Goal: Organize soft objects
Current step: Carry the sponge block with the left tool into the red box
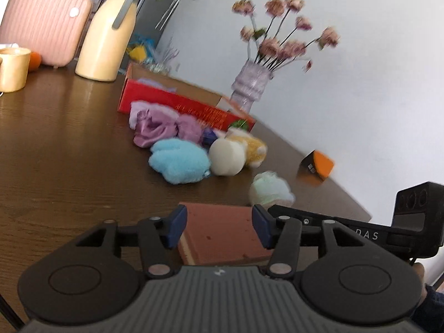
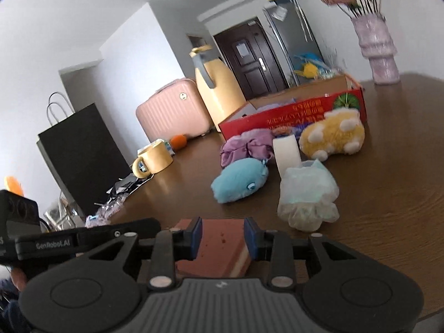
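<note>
A reddish-brown sponge block (image 1: 222,230) lies on the dark wooden table, between the fingers of both grippers. My left gripper (image 1: 219,226) straddles it with its jaws apart. My right gripper (image 2: 223,238) has its blue pads against the block's (image 2: 219,245) sides. Beyond lie a blue plush (image 1: 179,162) (image 2: 240,179), purple cloth (image 1: 154,126) (image 2: 247,147), a white foam piece (image 1: 226,156) (image 2: 287,152), a yellow plush (image 1: 254,147) (image 2: 333,134) and a pale green soft bundle (image 1: 270,188) (image 2: 308,194). An open red cardboard box (image 1: 191,104) (image 2: 294,111) stands behind them.
A yellow jug (image 1: 106,32) (image 2: 215,86), pink case (image 1: 44,25) (image 2: 173,109), yellow mug (image 1: 14,68) (image 2: 152,159) and flower vase (image 1: 251,83) (image 2: 378,50) stand at the back. A small orange-and-black box (image 1: 317,165) sits near the table edge. A black paper bag (image 2: 80,155) stands at left.
</note>
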`<state>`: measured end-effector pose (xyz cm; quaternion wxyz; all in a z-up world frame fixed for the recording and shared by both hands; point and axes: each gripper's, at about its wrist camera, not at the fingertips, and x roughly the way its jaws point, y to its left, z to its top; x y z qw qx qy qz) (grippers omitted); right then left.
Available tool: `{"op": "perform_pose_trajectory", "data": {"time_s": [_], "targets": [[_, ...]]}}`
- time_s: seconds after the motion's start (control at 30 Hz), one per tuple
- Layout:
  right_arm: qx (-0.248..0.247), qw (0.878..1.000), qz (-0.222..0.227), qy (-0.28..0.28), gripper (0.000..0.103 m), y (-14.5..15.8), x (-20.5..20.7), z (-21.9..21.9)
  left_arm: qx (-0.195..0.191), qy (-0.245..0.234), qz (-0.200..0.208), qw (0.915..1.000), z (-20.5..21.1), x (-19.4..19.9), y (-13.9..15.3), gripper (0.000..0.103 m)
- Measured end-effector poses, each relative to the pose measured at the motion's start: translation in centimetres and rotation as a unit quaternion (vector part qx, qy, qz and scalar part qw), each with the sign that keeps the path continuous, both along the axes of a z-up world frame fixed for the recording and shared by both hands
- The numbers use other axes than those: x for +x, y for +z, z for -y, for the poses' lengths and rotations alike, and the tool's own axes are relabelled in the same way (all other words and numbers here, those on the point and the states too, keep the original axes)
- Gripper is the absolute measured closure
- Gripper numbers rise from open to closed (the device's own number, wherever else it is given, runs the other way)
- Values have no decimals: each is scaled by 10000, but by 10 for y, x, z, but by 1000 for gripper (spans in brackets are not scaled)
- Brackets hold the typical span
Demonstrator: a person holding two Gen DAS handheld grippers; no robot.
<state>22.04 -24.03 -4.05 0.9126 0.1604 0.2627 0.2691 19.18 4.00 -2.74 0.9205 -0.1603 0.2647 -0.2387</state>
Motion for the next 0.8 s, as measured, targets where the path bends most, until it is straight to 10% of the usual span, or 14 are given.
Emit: {"op": "perform_pose_trajectory", "data": {"time_s": [0.27,0.53,0.8], "targets": [[275,9967,-761,12,77,-20,18,3,87,158,-590,9981,3,16,-16,80],[303,9994,-66,-154,79,32,41,12,-45,236,-205,9995,9,43,27,81],[179,9977,307,-569,79,116,228,60,473,-59,395,9981,74,224,121,81]]}}
